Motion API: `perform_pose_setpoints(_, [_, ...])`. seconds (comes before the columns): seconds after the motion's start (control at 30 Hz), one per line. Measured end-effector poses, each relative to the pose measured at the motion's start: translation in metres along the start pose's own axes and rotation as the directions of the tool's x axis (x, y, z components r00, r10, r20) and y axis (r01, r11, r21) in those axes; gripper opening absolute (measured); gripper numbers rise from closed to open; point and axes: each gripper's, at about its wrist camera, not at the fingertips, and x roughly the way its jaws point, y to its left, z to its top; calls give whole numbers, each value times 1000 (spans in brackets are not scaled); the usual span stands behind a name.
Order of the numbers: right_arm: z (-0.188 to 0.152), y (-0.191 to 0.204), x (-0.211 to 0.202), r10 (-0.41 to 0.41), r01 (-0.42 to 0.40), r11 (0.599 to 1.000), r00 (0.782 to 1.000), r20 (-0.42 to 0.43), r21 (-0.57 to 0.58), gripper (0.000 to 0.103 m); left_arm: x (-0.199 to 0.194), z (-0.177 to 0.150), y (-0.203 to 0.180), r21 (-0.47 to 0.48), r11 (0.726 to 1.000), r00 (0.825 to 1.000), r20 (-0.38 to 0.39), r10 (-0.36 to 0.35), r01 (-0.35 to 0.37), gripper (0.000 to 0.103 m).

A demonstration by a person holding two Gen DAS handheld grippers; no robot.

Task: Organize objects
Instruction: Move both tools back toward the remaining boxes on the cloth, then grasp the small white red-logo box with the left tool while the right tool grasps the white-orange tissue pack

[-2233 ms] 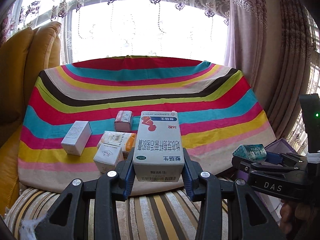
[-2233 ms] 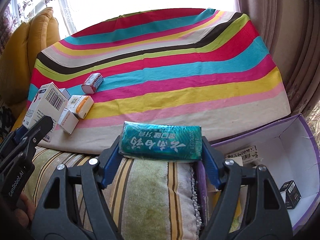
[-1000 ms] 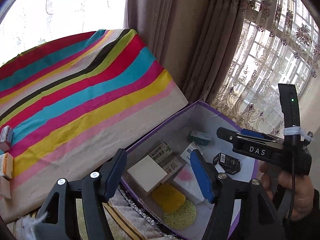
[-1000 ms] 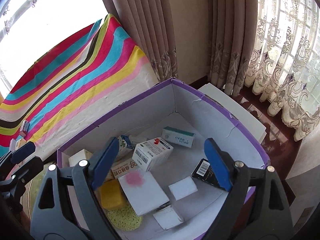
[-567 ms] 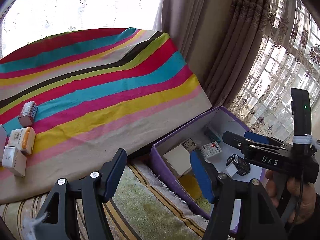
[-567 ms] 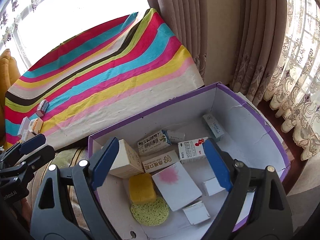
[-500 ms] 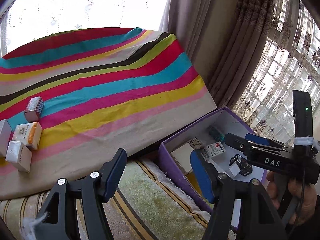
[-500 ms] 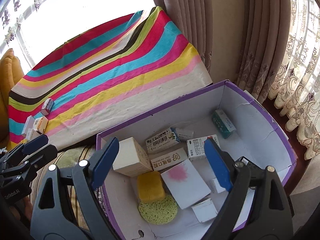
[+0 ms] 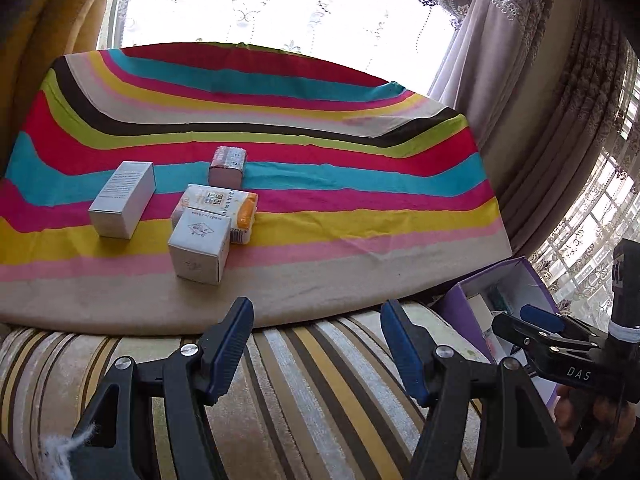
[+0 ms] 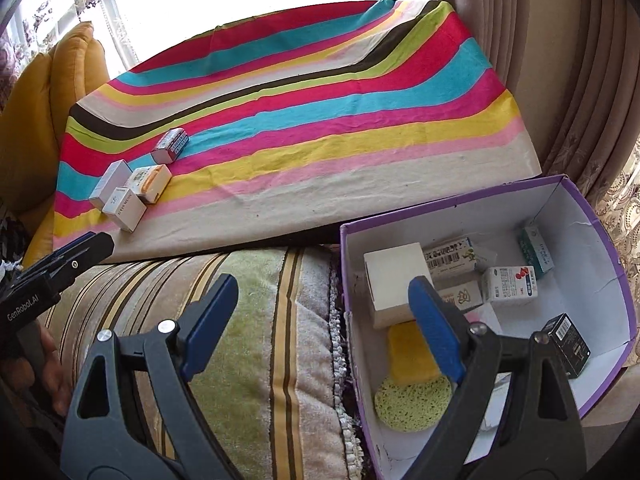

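Observation:
Several small boxes lie on the striped cloth (image 9: 340, 184): a grey-white box (image 9: 122, 199), a white cube box (image 9: 199, 250), an orange-and-white box (image 9: 224, 210) and a red-and-white box (image 9: 228, 167). The same cluster (image 10: 136, 188) shows at the left of the right wrist view. My left gripper (image 9: 316, 344) stands open and empty over the striped cushion, short of the cloth's near edge. My right gripper (image 10: 320, 320) is open and empty, straddling the left wall of the purple box (image 10: 592, 216), which holds several cartons and sponges.
A striped cushion (image 10: 256, 320) lies between the cloth and the purple box. A yellow cushion (image 10: 44, 92) stands at the far left. Curtains (image 9: 540, 120) hang to the right. A hand (image 9: 592, 420) grips the right tool's handle.
Both grippers have swung left, away from the purple box and back toward the cloth. The boxes held earlier now lie in the purple box.

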Motion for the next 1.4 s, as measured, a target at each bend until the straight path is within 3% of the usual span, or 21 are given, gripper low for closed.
perform_pose_setpoints(0.27, [-2, 38, 8, 34, -36, 997, 999, -27, -73, 89, 5, 9, 45, -74, 996, 998, -26, 56, -58, 67])
perform_pose_setpoints(0.67, [7, 65, 24, 40, -45, 994, 998, -52, -99, 89, 55, 40, 62, 1, 995, 989, -114, 97, -98, 67])
perform_pose_setpoints(0.73, [9, 69, 27, 41, -46, 994, 998, -56, -99, 89, 61, 42, 62, 12, 995, 987, -129, 95, -94, 59])
perform_pose_setpoints(0.77, [10, 71, 29, 42, -47, 994, 997, -59, -99, 89, 63, 42, 62, 15, 996, 987, -134, 92, -91, 49])
perform_pose_setpoints(0.83, [13, 76, 33, 42, -48, 994, 997, -63, -101, 89, 65, 43, 64, 14, 996, 987, -136, 84, -83, 46])
perform_pose_setpoints(1.23, [31, 142, 71, 89, -106, 985, 988, -122, -133, 89, 22, 30, 104, -79, 990, 991, -72, 114, -120, 45])
perform_pose_setpoints(1.4, [43, 171, 86, 107, -123, 985, 986, -131, -120, 91, -7, 19, 133, -165, 980, 994, -13, 113, -113, 45])
